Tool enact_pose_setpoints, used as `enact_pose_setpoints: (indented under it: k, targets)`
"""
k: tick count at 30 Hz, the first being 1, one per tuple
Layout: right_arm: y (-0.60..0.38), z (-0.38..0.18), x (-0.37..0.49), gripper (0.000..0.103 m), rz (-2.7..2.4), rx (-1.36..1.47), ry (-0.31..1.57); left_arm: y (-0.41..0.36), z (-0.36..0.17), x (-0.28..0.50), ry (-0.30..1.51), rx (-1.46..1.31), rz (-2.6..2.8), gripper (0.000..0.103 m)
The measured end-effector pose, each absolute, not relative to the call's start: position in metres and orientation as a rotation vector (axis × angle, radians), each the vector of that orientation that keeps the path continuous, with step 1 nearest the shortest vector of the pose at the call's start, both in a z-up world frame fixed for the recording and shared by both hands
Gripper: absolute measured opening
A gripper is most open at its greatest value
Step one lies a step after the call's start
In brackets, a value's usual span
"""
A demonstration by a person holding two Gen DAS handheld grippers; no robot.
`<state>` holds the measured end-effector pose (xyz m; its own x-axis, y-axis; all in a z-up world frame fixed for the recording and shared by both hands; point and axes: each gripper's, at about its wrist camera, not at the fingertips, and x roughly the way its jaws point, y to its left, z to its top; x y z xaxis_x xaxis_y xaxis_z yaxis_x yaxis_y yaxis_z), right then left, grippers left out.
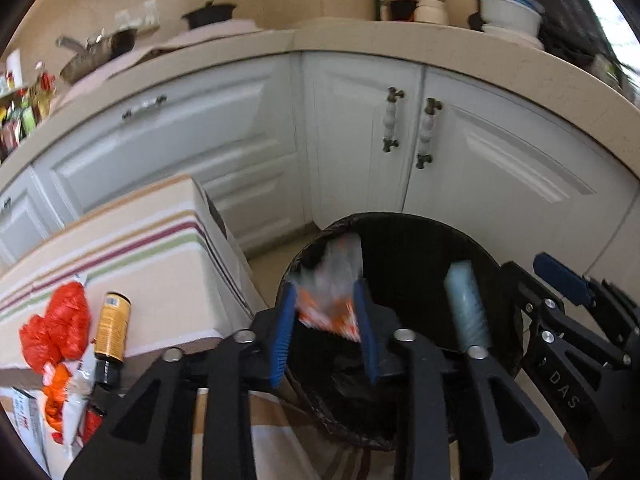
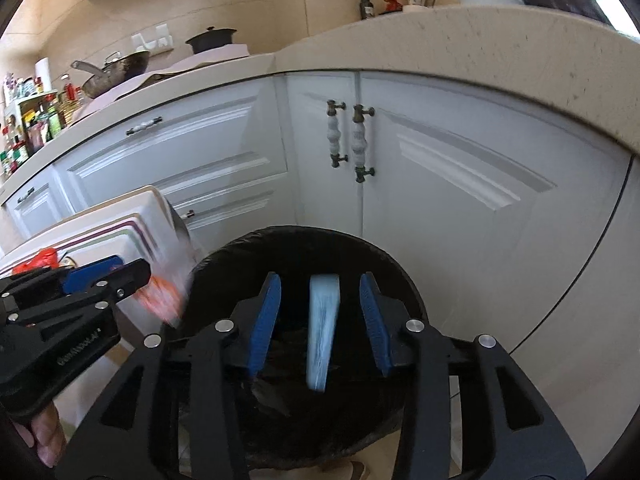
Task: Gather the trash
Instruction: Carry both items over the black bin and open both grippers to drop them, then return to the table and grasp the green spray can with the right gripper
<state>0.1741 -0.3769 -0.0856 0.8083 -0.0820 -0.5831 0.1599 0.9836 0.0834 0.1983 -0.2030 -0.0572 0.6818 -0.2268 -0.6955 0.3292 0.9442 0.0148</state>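
Observation:
A round bin lined with a black bag (image 1: 400,220) (image 2: 304,232) stands on the floor in front of white cabinets. My left gripper (image 1: 326,320) hangs over its left rim, jaws parted. A blurred clear and orange wrapper (image 1: 332,280) (image 2: 164,296) hangs loose between its blue pads. My right gripper (image 2: 320,320) is over the bin's mouth, open. A light blue packet (image 2: 322,328) (image 1: 466,308) sits between its pads with a gap on each side, blurred, touching neither pad.
Left of the bin is a table with a striped cloth (image 1: 152,248). On it lie a red plastic bag (image 1: 56,328), a brown bottle (image 1: 112,324) and orange-white wrappers (image 1: 64,400). White cabinet doors (image 1: 480,160) and a beige counter (image 2: 480,40) lie close behind.

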Motion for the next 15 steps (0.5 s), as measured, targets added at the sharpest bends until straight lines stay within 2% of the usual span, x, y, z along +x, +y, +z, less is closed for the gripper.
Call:
enact_pose_setpoints:
  k: [3, 7, 15]
  targets:
    - [-0.380, -0.087, 0.175, 0.040, -0.141, 0.143, 0.618, -0.198, -0.054, 0.198, 0.744, 0.117, -0.293, 0.044]
    - [-0.377, -0.082, 0.171, 0.041, -0.140, 0.144, 0.609, -0.192, -0.048, 0.191, 0.715, 0.126, -0.281, 0.045]
    - [-0.357, -0.062, 0.149, 0.050, -0.124, 0.140, 0.589, -0.161, -0.023, 0.167, 0.662, 0.093, -0.268, 0.055]
